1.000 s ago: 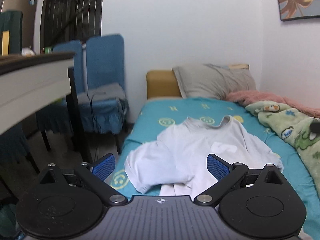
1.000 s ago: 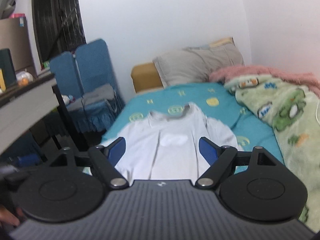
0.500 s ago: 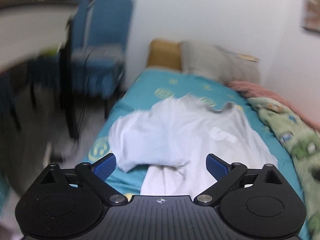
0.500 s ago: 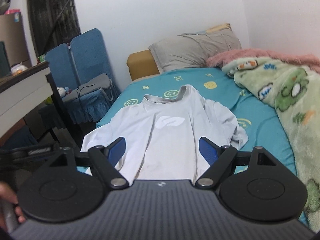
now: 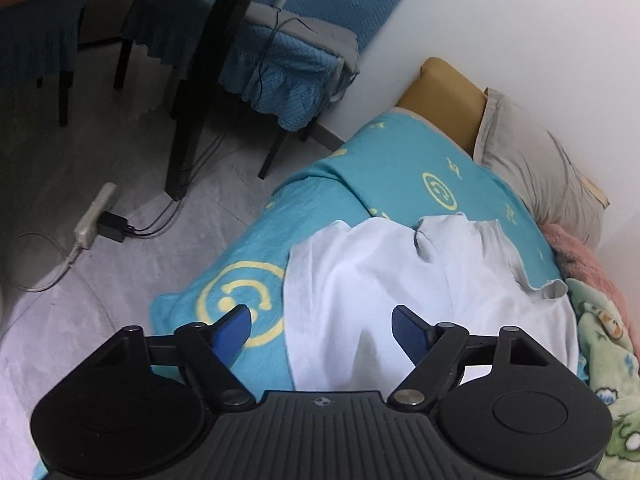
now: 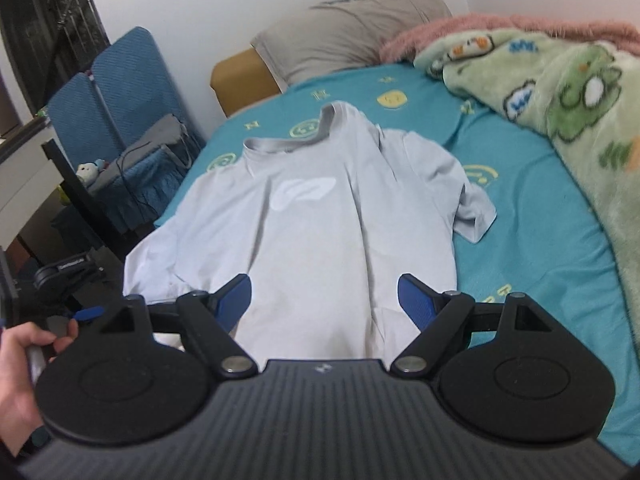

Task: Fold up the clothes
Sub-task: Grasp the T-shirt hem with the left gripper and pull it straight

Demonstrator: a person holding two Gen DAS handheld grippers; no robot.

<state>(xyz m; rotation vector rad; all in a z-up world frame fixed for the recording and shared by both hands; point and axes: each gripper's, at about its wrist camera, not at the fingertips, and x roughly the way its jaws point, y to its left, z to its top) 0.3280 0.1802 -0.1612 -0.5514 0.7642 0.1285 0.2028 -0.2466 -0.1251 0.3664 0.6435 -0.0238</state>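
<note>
So you've got a white t-shirt (image 6: 320, 216) spread face up on the bed (image 6: 532, 216), collar pointing to 12 o'clock toward the grey pillow (image 6: 352, 36), with a pale logo patch on the chest. Its sleeve at 3 o'clock is crumpled and folded over a bit, and the sleeve at 9 o'clock hangs near the bed's edge. Your right gripper (image 6: 324, 306) hovers over the shirt's lower half, jaws spread wide apart and holding nothing. Your left gripper (image 5: 320, 326) is over the 9 o'clock sleeve at the mattress edge, jaws also wide apart and empty, one blue pad over the teal sheet and the other over white fabric (image 5: 400, 280). A green cartoon blanket (image 6: 560, 92) is bunched up at 2 o'clock beside the shirt, not touching it. In the left wrist view there's a power strip (image 5: 94, 216) on the floor at 9 o'clock and a blue chair (image 5: 288, 60) at 11 o'clock. Your hand (image 6: 20, 372) shows at 8 o'clock in the right wrist view.
</note>
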